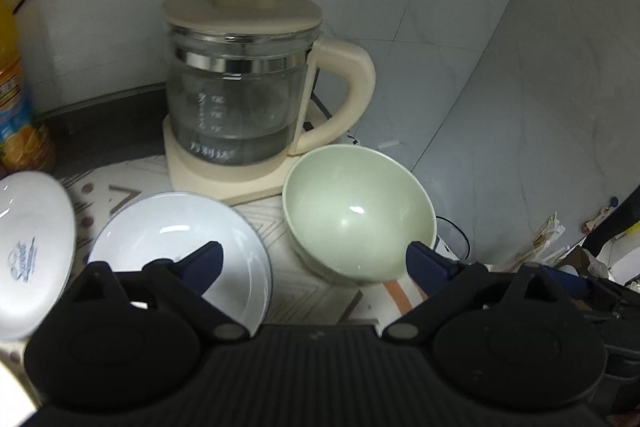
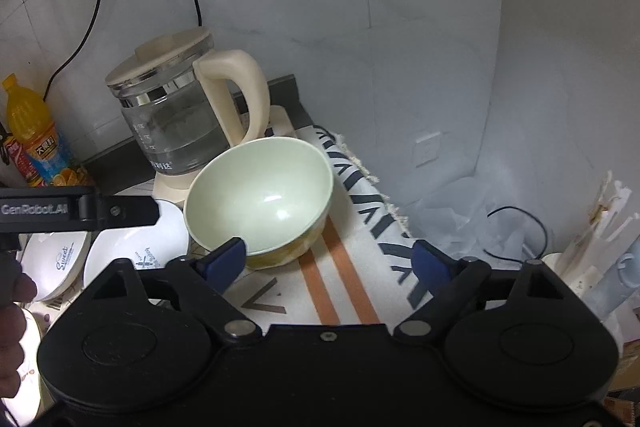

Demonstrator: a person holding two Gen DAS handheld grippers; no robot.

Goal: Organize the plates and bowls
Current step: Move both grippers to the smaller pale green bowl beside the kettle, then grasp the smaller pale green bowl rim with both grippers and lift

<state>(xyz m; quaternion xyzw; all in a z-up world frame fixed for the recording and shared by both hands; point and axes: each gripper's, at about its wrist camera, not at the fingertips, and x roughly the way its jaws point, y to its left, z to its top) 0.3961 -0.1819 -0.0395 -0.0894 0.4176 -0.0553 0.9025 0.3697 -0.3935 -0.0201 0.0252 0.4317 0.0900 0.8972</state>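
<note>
Approach step, I judge. Both tools spread wide, holding nothing: left tool [image 1: 312,261], right tool [image 2: 330,259]. Green bowl [image 2: 260,195] on tabletop beside kettle [image 2: 176,115], white bowl [image 1: 176,243] just left. Next: I close on green bowl rim, nest into white.

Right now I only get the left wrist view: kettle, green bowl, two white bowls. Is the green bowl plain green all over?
Observer: No. In the right wrist view the green bowl shows a yellowish band low on its outside.
Operator: What lies to its right?
Observer: A fringed cloth with dark stripes.
Operator: Is the other claw holding anything?
Observer: No. The right claw is open and empty, one finger in front of the bowl's near side.
</note>
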